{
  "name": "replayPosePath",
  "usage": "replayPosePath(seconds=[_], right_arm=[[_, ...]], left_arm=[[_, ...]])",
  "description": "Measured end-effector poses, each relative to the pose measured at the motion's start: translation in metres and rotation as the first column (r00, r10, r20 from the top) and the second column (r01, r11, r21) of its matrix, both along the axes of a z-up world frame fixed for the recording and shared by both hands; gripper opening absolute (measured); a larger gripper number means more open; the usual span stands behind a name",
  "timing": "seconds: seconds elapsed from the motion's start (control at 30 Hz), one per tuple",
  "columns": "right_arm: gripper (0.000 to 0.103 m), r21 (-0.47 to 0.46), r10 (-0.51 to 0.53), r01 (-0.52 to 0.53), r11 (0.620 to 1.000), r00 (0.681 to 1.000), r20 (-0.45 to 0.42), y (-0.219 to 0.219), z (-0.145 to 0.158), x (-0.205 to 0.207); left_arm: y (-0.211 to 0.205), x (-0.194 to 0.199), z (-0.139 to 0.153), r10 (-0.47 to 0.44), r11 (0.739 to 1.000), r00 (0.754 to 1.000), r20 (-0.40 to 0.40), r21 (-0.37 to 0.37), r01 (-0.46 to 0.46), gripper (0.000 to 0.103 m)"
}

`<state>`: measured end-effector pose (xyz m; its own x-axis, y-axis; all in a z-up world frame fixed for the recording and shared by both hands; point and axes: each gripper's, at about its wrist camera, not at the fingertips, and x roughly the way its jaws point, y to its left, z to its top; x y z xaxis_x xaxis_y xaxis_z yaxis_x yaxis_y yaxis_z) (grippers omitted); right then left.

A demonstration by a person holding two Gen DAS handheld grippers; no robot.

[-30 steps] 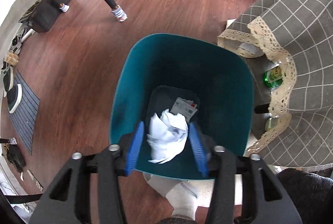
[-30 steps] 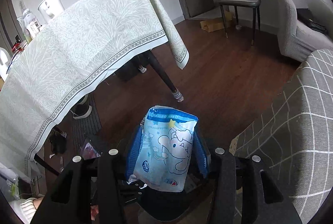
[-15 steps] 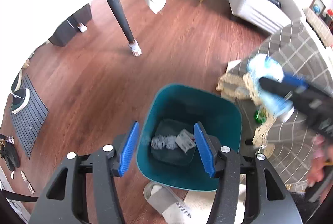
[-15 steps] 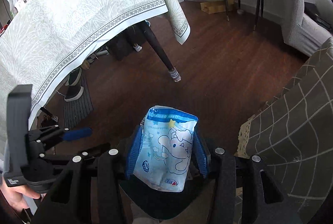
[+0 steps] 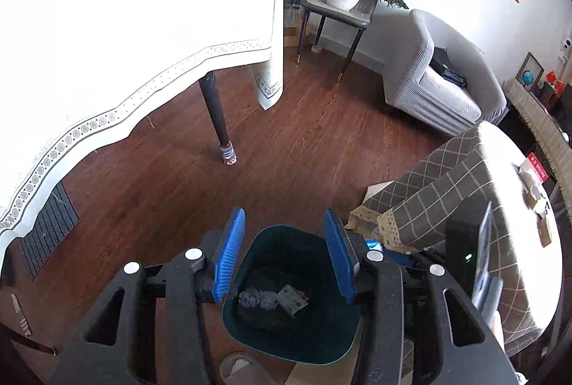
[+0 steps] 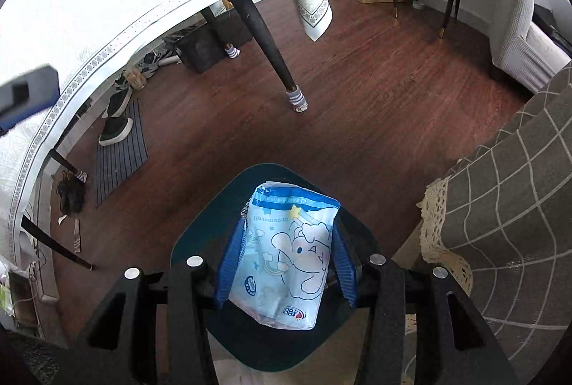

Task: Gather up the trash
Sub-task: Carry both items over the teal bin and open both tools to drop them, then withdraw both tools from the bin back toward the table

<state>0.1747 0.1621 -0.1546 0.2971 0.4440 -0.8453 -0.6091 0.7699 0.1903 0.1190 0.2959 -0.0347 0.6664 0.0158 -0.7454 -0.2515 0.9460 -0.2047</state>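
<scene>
Since a second ago the left gripper has let the crumpled white paper fall into the teal bin and risen clear; its jaws have just been narrowing again with nothing between them. Meanwhile the right gripper has come down over the same bin, its blue pads clamped on a light-blue cartoon-printed packet. That packet stands lengthwise along the fingers, directly above the bin's mouth, so the right hand is the nearer one and a release should drop it in. From the right wrist the packet hides the bin's floor; the print on the small card beside the paper is too small to read.
</scene>
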Motion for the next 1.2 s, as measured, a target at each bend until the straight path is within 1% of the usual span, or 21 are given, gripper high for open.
replayPosePath(seconds=[0.1,0.17,0.2,0.3,0.37,0.4,0.5,0.6,0.77,0.87,0.93,1.07,1.2], right_arm=[[0.048,-0.014,0.015,-0.015,1.000,1.000,-0.016,0.002,-0.008,-0.003],[0.048,-0.045,0.037,-0.037,0.998,0.999,-0.002,0.007,-0.014,-0.007],[0.049,-0.061,0.056,-0.055,0.997,0.998,0.002,0.010,-0.018,-0.011],[0.050,-0.091,0.093,-0.094,0.991,0.996,-0.010,0.016,-0.030,-0.017],[0.054,-0.099,0.111,-0.112,0.989,0.994,-0.021,0.018,-0.035,-0.021],[0.060,-0.094,0.122,-0.124,0.988,0.992,-0.031,0.018,-0.037,-0.022],[0.070,-0.096,0.144,-0.146,0.985,0.989,-0.030,0.018,-0.038,-0.026],[0.071,-0.106,0.162,-0.163,0.981,0.987,-0.021,0.017,-0.038,-0.034],[0.071,-0.075,0.167,-0.166,0.983,0.986,0.003,0.007,-0.024,-0.042],[0.071,-0.052,0.171,-0.169,0.984,0.984,0.039,-0.001,-0.009,-0.046],[0.071,-0.034,0.170,-0.168,0.985,0.983,0.066,-0.007,0.002,-0.049],[0.071,0.009,0.154,-0.156,0.988,0.980,0.123,-0.023,0.030,-0.054],[0.071,0.041,0.143,-0.154,0.987,0.971,0.193,-0.039,0.059,-0.060]], left_arm=[[-0.009,0.001,0.016,-0.007,0.999,1.000,0.028,0.040,0.006,0.044],[-0.016,0.001,0.025,-0.024,0.998,0.999,0.044,0.061,0.021,0.043],[-0.019,0.001,0.030,-0.031,0.998,0.998,0.054,0.063,0.028,0.043],[-0.025,0.000,0.043,-0.041,0.999,0.996,0.084,0.034,0.038,0.043],[-0.030,0.001,0.048,-0.040,0.998,0.995,0.091,0.042,0.036,0.043],[-0.033,0.002,0.049,-0.042,0.998,0.995,0.092,0.047,0.038,0.043],[-0.042,0.003,0.055,-0.062,0.997,0.993,0.100,0.048,0.058,0.043],[-0.052,0.004,0.062,-0.079,0.996,0.990,0.118,0.047,0.074,0.043],[-0.060,0.004,0.067,-0.094,0.996,0.985,0.143,0.015,0.093,0.043],[-0.067,0.003,0.074,-0.097,0.995,0.982,0.165,0.030,0.093,0.043],[-0.070,0.001,0.079,-0.097,0.995,0.980,0.176,0.043,0.091,0.045],[-0.072,-0.001,0.086,-0.090,0.994,0.976,0.196,0.078,0.076,0.045],[-0.075,-0.001,0.093,-0.074,0.993,0.974,0.215,0.104,0.053,0.047]])
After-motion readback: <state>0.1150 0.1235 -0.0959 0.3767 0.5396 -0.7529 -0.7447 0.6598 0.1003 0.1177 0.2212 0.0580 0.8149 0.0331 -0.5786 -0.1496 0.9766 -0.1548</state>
